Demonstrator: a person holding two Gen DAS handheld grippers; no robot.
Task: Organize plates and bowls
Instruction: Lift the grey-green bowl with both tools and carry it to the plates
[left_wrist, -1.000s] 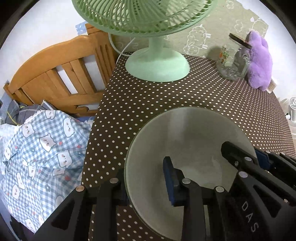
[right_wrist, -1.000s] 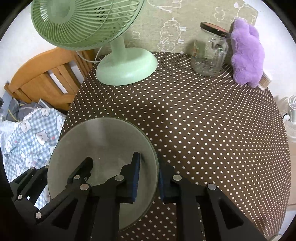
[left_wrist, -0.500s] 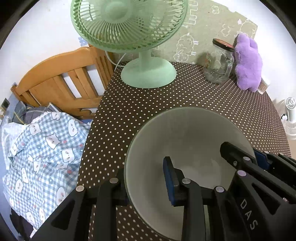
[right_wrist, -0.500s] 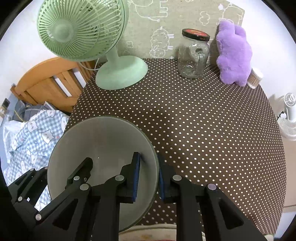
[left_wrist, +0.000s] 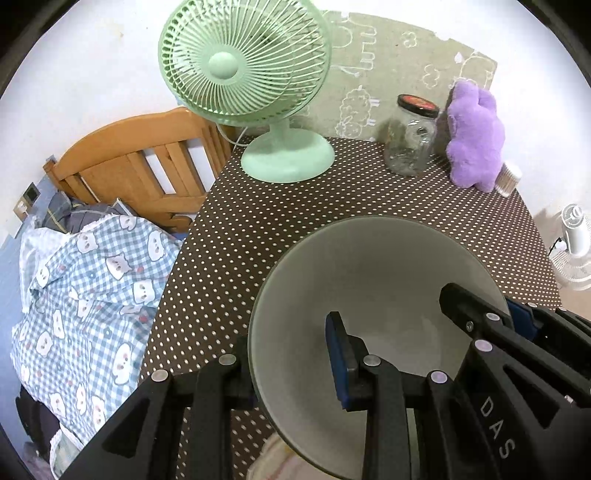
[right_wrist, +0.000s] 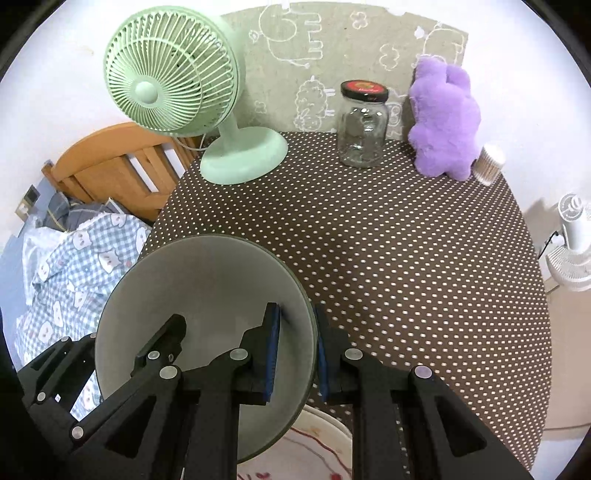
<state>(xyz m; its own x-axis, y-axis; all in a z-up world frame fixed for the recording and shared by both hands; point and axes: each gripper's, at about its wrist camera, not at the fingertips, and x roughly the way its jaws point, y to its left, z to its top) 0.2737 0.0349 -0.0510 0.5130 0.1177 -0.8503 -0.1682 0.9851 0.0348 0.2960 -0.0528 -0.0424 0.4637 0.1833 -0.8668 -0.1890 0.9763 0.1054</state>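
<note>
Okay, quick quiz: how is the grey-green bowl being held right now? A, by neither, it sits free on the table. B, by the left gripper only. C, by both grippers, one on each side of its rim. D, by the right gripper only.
C: the left gripper and the right gripper each have their jaws closed over opposite edges of the bowl.

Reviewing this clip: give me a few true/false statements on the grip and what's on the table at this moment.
1. Both grippers clamp the rim of the same grey bowl. True: the left gripper and right gripper hold opposite sides.
2. The glass jar has no lid. False: it has a black lid.
3. The green fan stands on the dotted table. True.
4. The purple plush toy lies inside the bowl. False: it stands at the table's far edge, beside the jar.
</note>
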